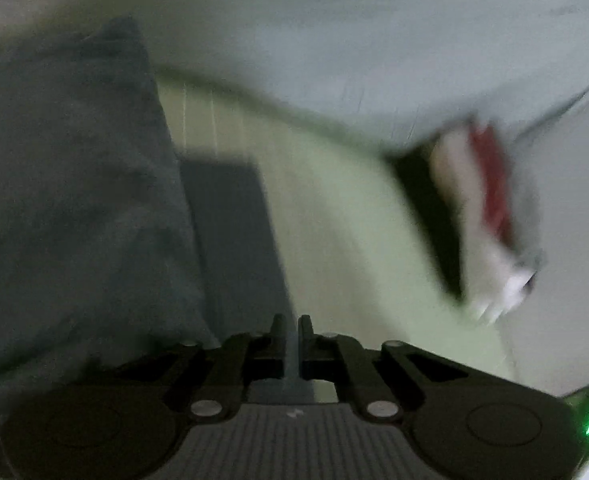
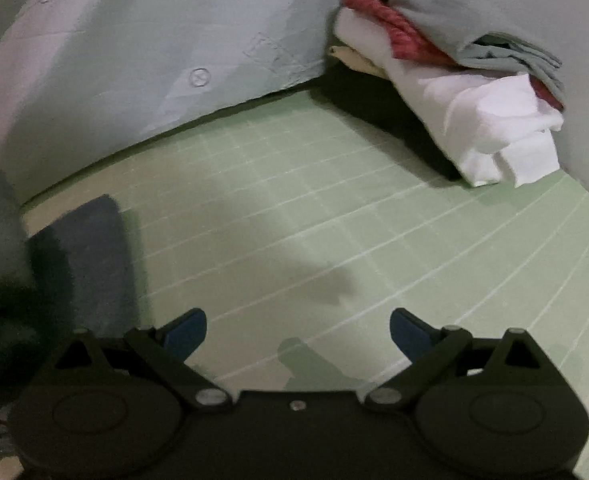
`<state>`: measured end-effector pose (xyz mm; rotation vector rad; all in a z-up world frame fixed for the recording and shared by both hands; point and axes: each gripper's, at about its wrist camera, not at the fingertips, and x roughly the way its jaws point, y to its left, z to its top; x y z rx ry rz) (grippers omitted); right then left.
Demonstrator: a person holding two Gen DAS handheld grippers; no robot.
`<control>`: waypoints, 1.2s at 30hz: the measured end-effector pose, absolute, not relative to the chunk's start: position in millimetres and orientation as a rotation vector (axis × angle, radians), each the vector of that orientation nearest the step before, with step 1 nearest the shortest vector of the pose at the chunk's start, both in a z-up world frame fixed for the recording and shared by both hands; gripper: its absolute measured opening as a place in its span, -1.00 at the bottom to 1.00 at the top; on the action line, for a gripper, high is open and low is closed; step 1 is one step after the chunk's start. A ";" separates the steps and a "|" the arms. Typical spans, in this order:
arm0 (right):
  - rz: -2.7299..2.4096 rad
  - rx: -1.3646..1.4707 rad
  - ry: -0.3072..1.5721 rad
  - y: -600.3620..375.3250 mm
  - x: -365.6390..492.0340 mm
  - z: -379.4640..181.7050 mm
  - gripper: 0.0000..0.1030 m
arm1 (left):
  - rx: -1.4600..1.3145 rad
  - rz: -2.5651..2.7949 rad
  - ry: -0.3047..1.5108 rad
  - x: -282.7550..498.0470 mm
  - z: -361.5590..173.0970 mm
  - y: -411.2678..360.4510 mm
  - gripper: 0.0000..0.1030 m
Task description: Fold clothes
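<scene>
Against a pale wall (image 2: 142, 40), a green gridded mat (image 2: 334, 216) carries a stack of folded clothes (image 2: 466, 80) in its far corner. Well apart from that stack, the left hand-held gripper (image 1: 292, 332) pinches a dark grey-blue garment (image 1: 74, 200). Only the right view shows the right hand-held gripper (image 2: 298, 330), spread wide, empty.

Pale green mat (image 2: 334, 216) with a white grid underfoot, meeting a light blue-grey wall (image 2: 154, 40), faint marks, perhaps scribbles, dim uneven light
</scene>
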<state>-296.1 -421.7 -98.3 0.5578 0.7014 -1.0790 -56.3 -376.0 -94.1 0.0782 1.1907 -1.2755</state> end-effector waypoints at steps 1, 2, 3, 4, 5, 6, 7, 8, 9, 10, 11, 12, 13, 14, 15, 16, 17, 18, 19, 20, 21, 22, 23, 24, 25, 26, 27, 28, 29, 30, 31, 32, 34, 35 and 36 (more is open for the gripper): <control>-1.072 0.562 0.697 -429.1 -300.9 -97.6 0.93 | 0.091 -1.284 1.198 -62.3 -96.5 -378.4 -0.78; -1.062 0.573 0.685 -437.6 -304.5 -96.6 0.93 | 0.093 -1.292 1.197 -66.8 -96.3 -378.9 -0.59; -1.051 0.586 0.671 -446.0 -307.5 -95.7 0.93 | 0.072 -1.299 1.177 -67.9 -89.7 -375.1 -0.49; -1.035 0.608 0.654 -453.8 -307.9 -95.1 0.93 | 0.050 -1.298 1.149 -66.5 -80.5 -369.8 -0.36; -1.013 0.633 0.636 -461.6 -307.2 -94.6 0.93 | 0.032 -1.288 1.115 -62.6 -71.1 -363.0 -0.26; -0.969 0.660 0.617 -468.2 -301.4 -94.3 0.92 | 0.018 -1.268 1.077 -56.9 -62.3 -355.2 -0.14; -0.915 0.682 0.600 -471.8 -293.7 -93.9 0.91 | 0.003 -1.248 1.038 -51.3 -53.6 -347.3 -0.05; -0.846 0.702 0.584 -475.0 -283.8 -93.8 0.91 | -0.010 -1.219 1.002 -45.0 -45.4 -338.5 0.22; -0.776 0.721 0.567 -478.2 -273.9 -93.6 0.89 | -0.018 -1.168 0.970 -37.2 -39.8 -328.1 0.30; -0.702 0.752 0.551 -481.7 -263.6 -94.7 0.83 | -0.021 -1.111 0.944 -28.6 -37.3 -318.1 0.47; -0.611 0.829 0.532 -486.7 -251.5 -100.2 0.79 | -0.023 -1.054 0.924 -19.3 -36.4 -308.8 0.52; -0.517 0.904 0.512 -491.7 -239.4 -105.8 0.70 | -0.020 -0.996 0.926 -7.9 -39.6 -301.3 0.52; -0.423 0.978 0.491 -496.8 -227.3 -111.3 0.67 | -0.013 -0.931 0.947 4.4 -45.0 -295.1 0.52; -0.335 1.051 0.470 -501.5 -215.3 -117.8 0.64 | -0.004 -0.869 0.968 16.3 -50.1 -289.0 0.52; -0.274 1.133 0.457 -505.2 -203.8 -128.0 0.57 | 0.009 -0.817 0.990 26.6 -54.7 -283.5 0.52; -0.213 1.213 0.442 -508.9 -192.3 -138.2 0.54 | 0.023 -0.781 1.009 36.4 -59.7 -278.7 0.52; -0.160 1.280 0.432 -512.2 -181.0 -147.8 0.52 | 0.035 -0.752 1.032 44.8 -65.0 -275.1 0.52; -0.142 1.295 0.442 -513.8 -170.4 -155.4 0.42 | 0.040 -0.736 1.059 50.5 -71.0 -274.0 0.52; -0.126 1.311 0.454 -515.5 -160.0 -163.0 0.19 | 0.045 -0.721 1.087 56.3 -77.1 -272.8 0.52; -0.119 1.328 0.469 -517.1 -150.8 -170.4 0.10 | 0.042 -0.711 1.112 61.7 -82.5 -271.1 0.52; -0.116 1.342 0.476 -517.4 -142.6 -176.9 0.09 | 0.021 -0.713 1.132 66.6 -86.5 -268.5 0.53; -0.118 1.335 0.492 -518.6 -134.9 -181.0 0.09 | -0.004 -0.716 1.151 71.2 -90.3 -266.3 0.54; -0.124 1.303 0.514 -519.0 -128.5 -181.7 0.09 | -0.032 -0.722 1.166 74.5 -93.3 -264.6 0.55; -0.130 1.272 0.535 -519.3 -122.1 -182.5 0.06 | -0.049 -0.726 1.174 76.0 -95.4 -262.0 0.56; -0.132 1.242 0.554 -519.9 -115.7 -183.0 0.03 | -0.062 -0.731 1.180 77.4 -97.3 -260.7 0.57; -0.121 1.218 0.564 -521.3 -109.2 -182.5 0.03 | -0.067 -0.737 1.182 78.3 -98.8 -261.8 0.59; -0.108 1.199 0.570 -521.8 -103.1 -181.2 0.06 | -0.071 -0.742 1.183 79.8 -100.1 -263.1 0.62; -0.094 1.186 0.575 -521.7 -97.0 -180.1 0.15 | -0.075 -0.745 1.185 81.8 -101.7 -264.9 0.64; -0.067 1.183 0.580 -521.0 -91.1 -179.1 0.20 | -0.082 -0.746 1.188 82.4 -104.7 -266.0 0.66; -0.041 1.180 0.585 -520.3 -85.2 -178.0 0.29 | -0.091 -0.748 1.190 82.4 -106.7 -263.4 0.67; -0.019 1.176 0.592 -519.0 -79.6 -176.9 0.29 | -0.104 -0.749 1.192 82.7 -105.9 -258.8 0.67; -0.013 1.164 0.611 -515.5 -75.2 -175.8 0.30 | -0.117 -0.749 1.195 82.9 -106.1 -255.9 0.68; -0.003 1.141 0.647 -508.9 -67.1 -173.1 0.12 | -0.141 -0.746 1.200 82.9 -110.3 -256.1 0.70; -0.011 1.136 0.657 -507.5 -66.8 -170.1 0.01 | -0.153 -0.743 1.203 83.2 -111.3 -255.5 0.71; -0.024 1.151 0.654 -507.4 -70.2 -167.2 -0.37 | -0.164 -0.742 1.207 83.2 -111.7 -254.7 0.71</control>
